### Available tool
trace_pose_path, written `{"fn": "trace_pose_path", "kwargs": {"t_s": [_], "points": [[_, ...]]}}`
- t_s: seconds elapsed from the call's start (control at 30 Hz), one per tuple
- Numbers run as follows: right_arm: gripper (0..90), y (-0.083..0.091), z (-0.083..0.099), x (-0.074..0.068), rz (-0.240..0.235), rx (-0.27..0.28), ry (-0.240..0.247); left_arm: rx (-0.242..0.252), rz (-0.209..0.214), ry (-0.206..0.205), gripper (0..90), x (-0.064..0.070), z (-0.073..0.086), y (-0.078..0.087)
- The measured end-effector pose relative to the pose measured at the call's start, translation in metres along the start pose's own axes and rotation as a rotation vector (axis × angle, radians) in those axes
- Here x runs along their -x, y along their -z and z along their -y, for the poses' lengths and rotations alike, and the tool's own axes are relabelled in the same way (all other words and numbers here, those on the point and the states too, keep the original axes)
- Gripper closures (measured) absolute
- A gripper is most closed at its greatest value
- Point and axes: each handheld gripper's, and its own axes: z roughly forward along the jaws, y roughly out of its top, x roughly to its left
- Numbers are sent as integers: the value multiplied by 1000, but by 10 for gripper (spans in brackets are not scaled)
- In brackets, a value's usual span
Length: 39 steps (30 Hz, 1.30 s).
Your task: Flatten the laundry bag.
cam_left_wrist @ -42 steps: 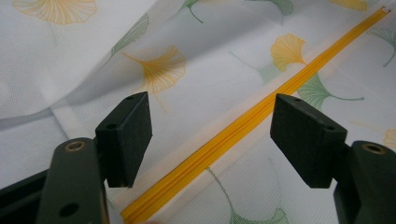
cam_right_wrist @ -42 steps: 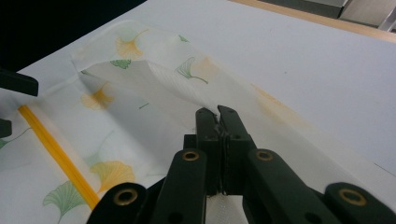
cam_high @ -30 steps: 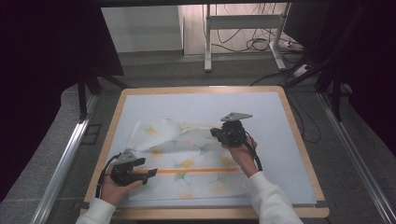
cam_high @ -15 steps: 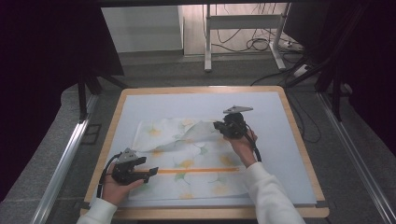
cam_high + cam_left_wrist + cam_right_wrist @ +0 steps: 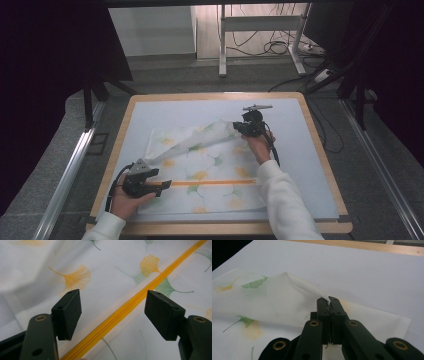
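Note:
A white mesh bag point(image 5: 205, 165) printed with ginkgo leaves lies on the table, an orange zipper point(image 5: 210, 183) running across its near part. My right gripper point(image 5: 239, 126) is shut on a corner of the bag's upper layer point(image 5: 294, 287) and holds it lifted toward the far right. The pinched corner pokes out between the closed tips point(image 5: 327, 300). My left gripper point(image 5: 167, 183) is open at the bag's near left, low over the cloth. In the left gripper view the zipper point(image 5: 130, 306) runs diagonally between its pads point(image 5: 71, 307), which do not touch it.
The bag rests on a pale mat point(image 5: 300, 150) framed by a wooden table edge point(image 5: 320, 150). Bare mat lies to the right and beyond the bag. Metal rails point(image 5: 70, 170) flank the table; a stand and cables point(image 5: 270, 45) sit on the floor behind.
My right gripper has carried the pinched layer up and to the right, unfolding it across the bag. The left gripper has stayed open at the zipper's left end.

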Motion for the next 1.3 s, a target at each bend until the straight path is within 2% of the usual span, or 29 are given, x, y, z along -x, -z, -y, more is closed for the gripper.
{"fn": "trace_pose_path", "kwargs": {"t_s": [0.33,0.67,0.87,0.93,0.97,1.0,1.1,1.2,1.3], "points": [[873,-5,-9,17,50,15,-47,-2,1,-2,293,0,0,0],[870,-7,-11,35,63,37,-85,4,5,-6,292,0,1,1],[865,-12,-17,46,83,40,-64,9,6,-4,293,0,1,2],[843,-14,-21,51,91,41,-57,9,4,-3,293,-1,1,2],[765,-16,-23,55,109,43,-61,9,3,-2,293,-1,1,2],[765,-16,-23,55,109,43,-61,7,3,-2,293,-2,1,2],[566,-13,-27,61,197,95,-84,9,1,0,293,-2,2,2],[543,-7,-28,60,199,118,-89,10,1,1,293,-3,2,2],[542,7,-26,53,154,153,-63,10,1,1,292,-3,1,3]]}}
